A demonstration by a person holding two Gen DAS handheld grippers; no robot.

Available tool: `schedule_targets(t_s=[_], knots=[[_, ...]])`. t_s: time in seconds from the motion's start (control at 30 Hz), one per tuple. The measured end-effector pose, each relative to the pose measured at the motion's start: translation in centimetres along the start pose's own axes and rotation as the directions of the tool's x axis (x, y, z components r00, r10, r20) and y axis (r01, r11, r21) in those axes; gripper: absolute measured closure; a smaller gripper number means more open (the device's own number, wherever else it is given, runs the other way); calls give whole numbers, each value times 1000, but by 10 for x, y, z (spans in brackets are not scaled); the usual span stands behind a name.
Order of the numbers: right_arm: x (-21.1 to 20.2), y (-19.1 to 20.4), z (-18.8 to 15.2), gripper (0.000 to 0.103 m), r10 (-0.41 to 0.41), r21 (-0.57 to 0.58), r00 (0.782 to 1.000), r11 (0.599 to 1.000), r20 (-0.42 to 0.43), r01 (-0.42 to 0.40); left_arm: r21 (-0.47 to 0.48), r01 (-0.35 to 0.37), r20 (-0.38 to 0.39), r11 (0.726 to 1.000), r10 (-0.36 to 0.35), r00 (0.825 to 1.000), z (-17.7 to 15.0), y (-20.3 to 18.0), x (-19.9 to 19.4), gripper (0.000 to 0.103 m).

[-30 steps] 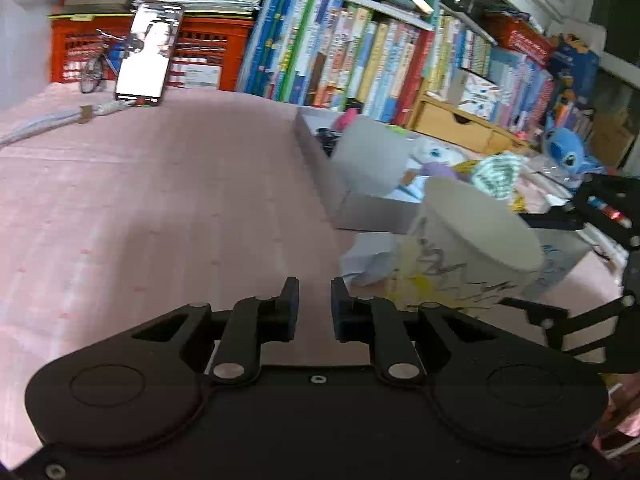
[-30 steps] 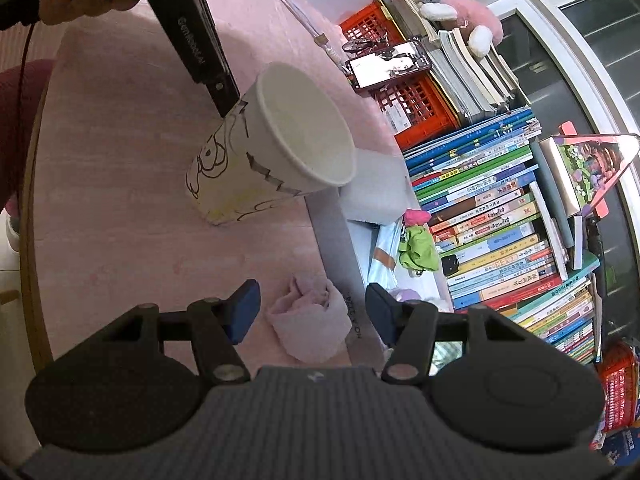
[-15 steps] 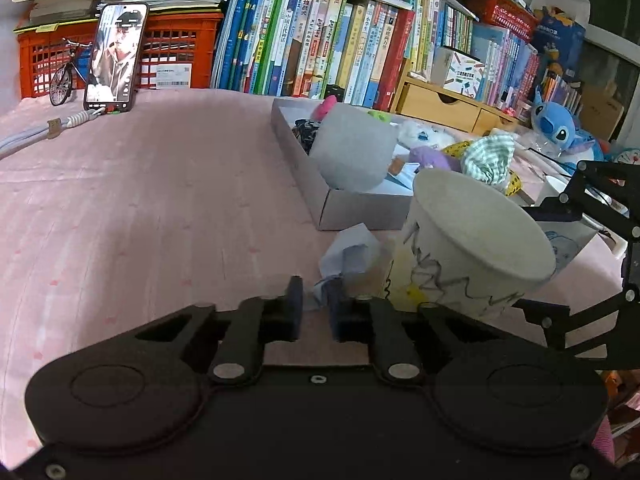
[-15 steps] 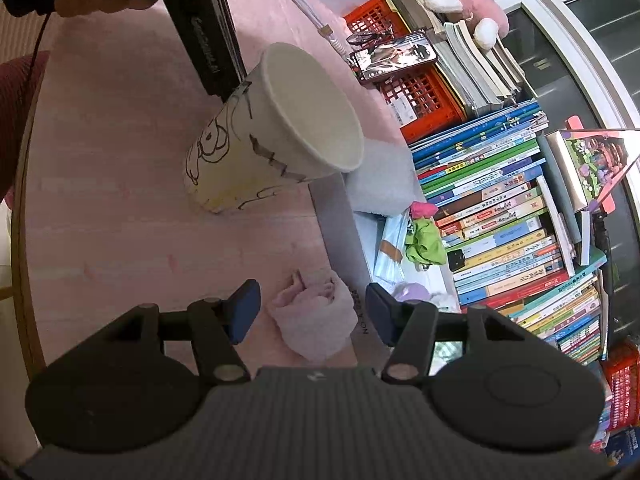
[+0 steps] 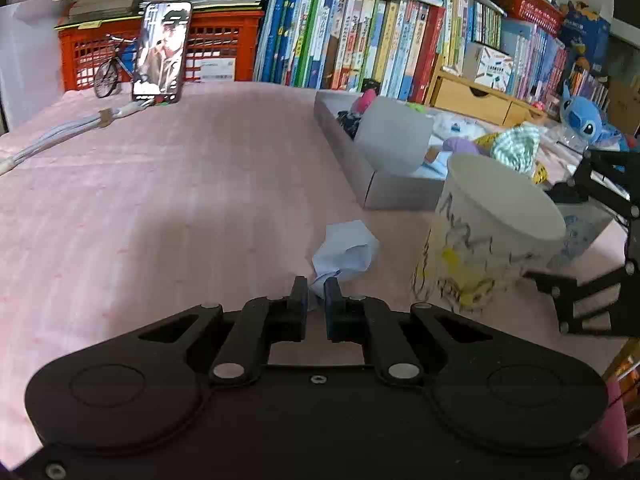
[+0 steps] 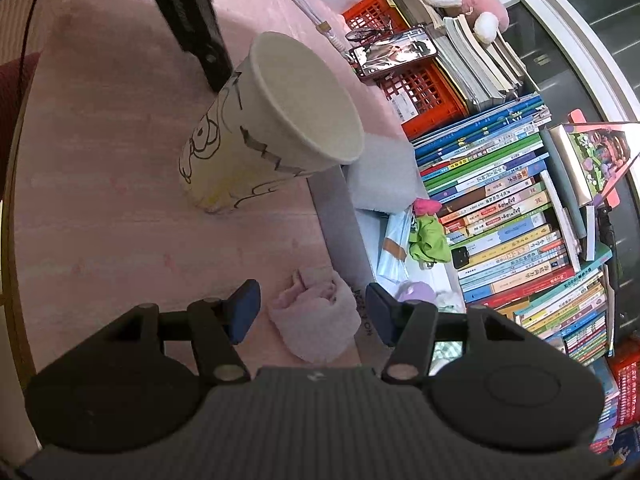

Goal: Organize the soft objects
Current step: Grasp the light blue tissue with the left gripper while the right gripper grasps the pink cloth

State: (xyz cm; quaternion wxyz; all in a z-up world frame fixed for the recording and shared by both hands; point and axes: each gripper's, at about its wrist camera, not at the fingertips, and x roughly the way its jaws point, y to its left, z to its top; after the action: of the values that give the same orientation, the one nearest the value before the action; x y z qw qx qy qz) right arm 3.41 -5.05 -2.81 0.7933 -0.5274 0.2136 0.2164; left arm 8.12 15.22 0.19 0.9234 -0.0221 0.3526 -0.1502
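Observation:
A crumpled pale blue cloth [image 5: 346, 249] lies on the pink table cover, left of a paper cup [image 5: 490, 236] with drawn lines and yellow patches. My left gripper [image 5: 316, 293] is shut, pinching the cloth's near corner between its fingertips. In the right wrist view a rolled pink cloth [image 6: 316, 322] lies between the fingers of my right gripper [image 6: 312, 312], which is open; the pads do not touch it. The pink cloth rests against the wall of a grey box [image 6: 340, 216] that holds several soft items. The cup [image 6: 280, 120] stands beyond it.
The grey box [image 5: 362, 168] has a grey foam piece [image 5: 390, 142] leaning in it. Behind are a row of books [image 5: 360, 40], a red crate [image 5: 224, 48], a phone [image 5: 162, 52], a white cable [image 5: 64, 132] and a blue plush toy [image 5: 586, 118].
My left gripper's jaws closed the small gap between them and came up to the pale blue cloth, whose corner now sits between the fingertips. The right gripper and pink cloth have barely shifted.

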Motion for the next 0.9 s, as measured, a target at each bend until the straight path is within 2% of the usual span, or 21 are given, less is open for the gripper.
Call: schedule_targets(t_s=[0.13, 0.2, 0.23, 0.27, 0.4, 0.7, 0.8, 0.83, 0.87, 0.9], knots=[[2, -2, 0, 31, 1, 4, 1000, 1000, -4, -1, 21, -28, -21, 999, 29, 999, -6, -3, -13, 90], [3, -3, 0, 31, 2, 10, 1000, 1000, -5, -2, 21, -56, -13, 998, 56, 998, -7, -5, -17, 78], [3, -4, 0, 31, 4, 12, 1000, 1000, -5, -4, 18, -65, -4, 998, 65, 998, -7, -6, -19, 65], [4, -4, 0, 31, 3, 14, 1000, 1000, -7, -3, 17, -72, 7, 997, 72, 997, -6, -6, -20, 59], [7, -5, 0, 31, 10, 22, 1000, 1000, -15, -10, 26, -79, 40, 997, 78, 996, 0, -11, -17, 53], [12, -11, -1, 36, 54, 49, 998, 997, -34, -52, 45, -11, 62, 999, 8, 998, 12, -17, 5, 54], [14, -12, -2, 46, 59, 67, 998, 996, -36, -56, 49, 4, 53, 999, -6, 999, 13, -18, 11, 62], [14, -13, -2, 52, 59, 70, 998, 996, -36, -57, 53, 11, 49, 999, -14, 999, 12, -18, 12, 75], [14, -13, -2, 54, 58, 72, 998, 996, -34, -55, 54, 16, 44, 998, -19, 999, 12, -18, 13, 81], [14, -13, -3, 54, 58, 75, 998, 996, -32, -55, 51, 17, 37, 999, -19, 999, 12, -18, 14, 82]])
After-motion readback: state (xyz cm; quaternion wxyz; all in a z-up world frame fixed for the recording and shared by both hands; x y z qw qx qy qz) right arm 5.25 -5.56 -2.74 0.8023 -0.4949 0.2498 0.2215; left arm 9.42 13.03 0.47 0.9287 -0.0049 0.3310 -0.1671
